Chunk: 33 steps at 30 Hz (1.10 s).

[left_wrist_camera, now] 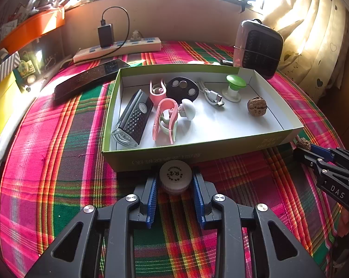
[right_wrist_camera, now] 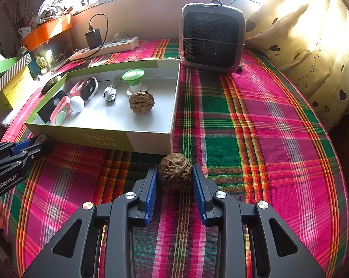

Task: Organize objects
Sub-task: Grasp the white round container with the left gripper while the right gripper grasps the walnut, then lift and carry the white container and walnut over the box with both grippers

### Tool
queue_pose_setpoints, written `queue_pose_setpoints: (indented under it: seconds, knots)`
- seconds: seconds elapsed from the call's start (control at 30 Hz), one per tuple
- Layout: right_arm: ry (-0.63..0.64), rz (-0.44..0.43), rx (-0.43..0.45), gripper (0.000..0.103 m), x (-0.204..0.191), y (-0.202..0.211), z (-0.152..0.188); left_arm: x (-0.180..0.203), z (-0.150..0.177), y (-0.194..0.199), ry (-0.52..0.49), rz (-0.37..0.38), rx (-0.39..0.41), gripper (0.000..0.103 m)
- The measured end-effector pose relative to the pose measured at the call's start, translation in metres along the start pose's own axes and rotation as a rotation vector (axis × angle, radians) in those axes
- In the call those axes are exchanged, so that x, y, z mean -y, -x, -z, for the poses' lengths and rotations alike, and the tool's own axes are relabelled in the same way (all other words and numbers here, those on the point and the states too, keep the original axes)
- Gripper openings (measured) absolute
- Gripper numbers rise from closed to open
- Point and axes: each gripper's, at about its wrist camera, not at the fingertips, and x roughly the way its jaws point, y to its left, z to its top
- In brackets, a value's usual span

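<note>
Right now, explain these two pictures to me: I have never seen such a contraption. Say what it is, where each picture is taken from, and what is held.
A person holds a hand-operated gripper in each hand. Each picture comes from a camera on one gripper, looking along its blue fingers. In the left view, the left gripper is shut on a white bottle cap. In the right view, the right gripper is shut on a walnut. Both are just in front of a shallow box on a plaid cloth. Inside the box lie another walnut, a cable and small gadgets.
</note>
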Motion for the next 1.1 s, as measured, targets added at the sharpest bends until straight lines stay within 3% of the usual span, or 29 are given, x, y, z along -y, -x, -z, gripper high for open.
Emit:
queue_pose_setpoints:
  seconds: [1.1]
  knots:
    - [0.008, -0.046, 0.059, 0.031, -0.009, 0.026, 0.003, 0.007, 0.004, 0.026, -0.01, 0.027, 0.035, 0.026]
